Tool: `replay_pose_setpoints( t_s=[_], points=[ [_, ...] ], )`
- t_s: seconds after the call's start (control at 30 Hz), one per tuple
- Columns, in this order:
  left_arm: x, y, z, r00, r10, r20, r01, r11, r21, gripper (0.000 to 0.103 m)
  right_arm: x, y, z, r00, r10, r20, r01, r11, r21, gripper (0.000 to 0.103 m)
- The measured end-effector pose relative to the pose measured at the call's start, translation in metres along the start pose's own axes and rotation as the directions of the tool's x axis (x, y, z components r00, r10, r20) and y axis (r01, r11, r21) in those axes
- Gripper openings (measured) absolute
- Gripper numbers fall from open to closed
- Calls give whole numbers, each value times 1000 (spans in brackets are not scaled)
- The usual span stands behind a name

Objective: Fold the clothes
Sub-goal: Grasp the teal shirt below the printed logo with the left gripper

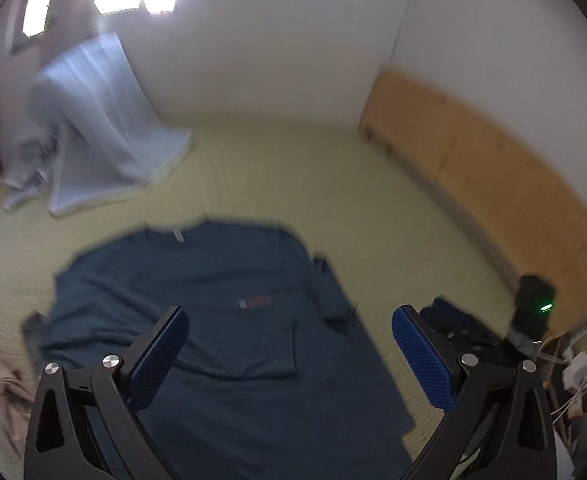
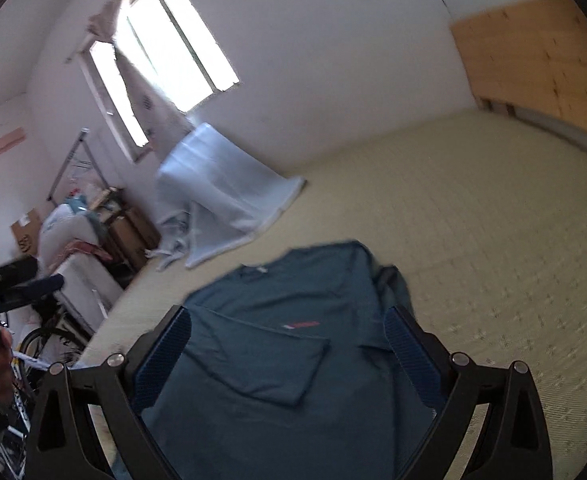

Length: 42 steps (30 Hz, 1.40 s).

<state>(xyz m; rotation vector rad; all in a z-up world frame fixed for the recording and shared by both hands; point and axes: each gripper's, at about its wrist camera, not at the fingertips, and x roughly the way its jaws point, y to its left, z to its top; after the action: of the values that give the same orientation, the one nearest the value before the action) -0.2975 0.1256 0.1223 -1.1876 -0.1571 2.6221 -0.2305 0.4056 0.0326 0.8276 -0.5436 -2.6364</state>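
Teal shirt (image 1: pixel 221 320) flat on yellow mat (image 1: pixel 253 176) — pale sheet (image 1: pixel 97 128) beyond, both grippers (image 1: pixel 289 340) (image 2: pixel 287 344) agape, empty.

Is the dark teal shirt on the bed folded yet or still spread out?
Partly folded: the shirt lies mostly flat on the yellow bed cover, with one sleeve already turned in across its front.

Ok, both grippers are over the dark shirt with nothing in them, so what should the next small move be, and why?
Probably lower the left gripper and right gripper, both open and empty, to the near edge of the teal shirt. It lies spread on the yellow mat with one sleeve already folded inward.
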Motion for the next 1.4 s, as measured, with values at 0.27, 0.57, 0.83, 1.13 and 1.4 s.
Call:
replay_pose_setpoints(
  t_s=[0.27,0.57,0.83,1.13,1.4],
  points=[
    [188,-39,-20,947,177,-266,-129,973,189,90,36,-78,-11,989,-143,-30,146,978,148,100],
    [278,-32,-41,876,330,-353,-245,933,265,63,31,-108,-5,992,-120,-26,122,957,263,100],
    [299,-36,-43,850,367,-379,-252,913,320,60,28,-106,-2,998,-66,-18,68,953,294,100],
    [294,-27,-34,858,353,-373,-269,928,258,4,27,-112,-4,998,-48,-38,58,939,340,100],
    [265,-17,13,913,299,-277,-264,951,159,4,33,-106,-5,998,-40,-56,57,944,325,100]
  ],
)
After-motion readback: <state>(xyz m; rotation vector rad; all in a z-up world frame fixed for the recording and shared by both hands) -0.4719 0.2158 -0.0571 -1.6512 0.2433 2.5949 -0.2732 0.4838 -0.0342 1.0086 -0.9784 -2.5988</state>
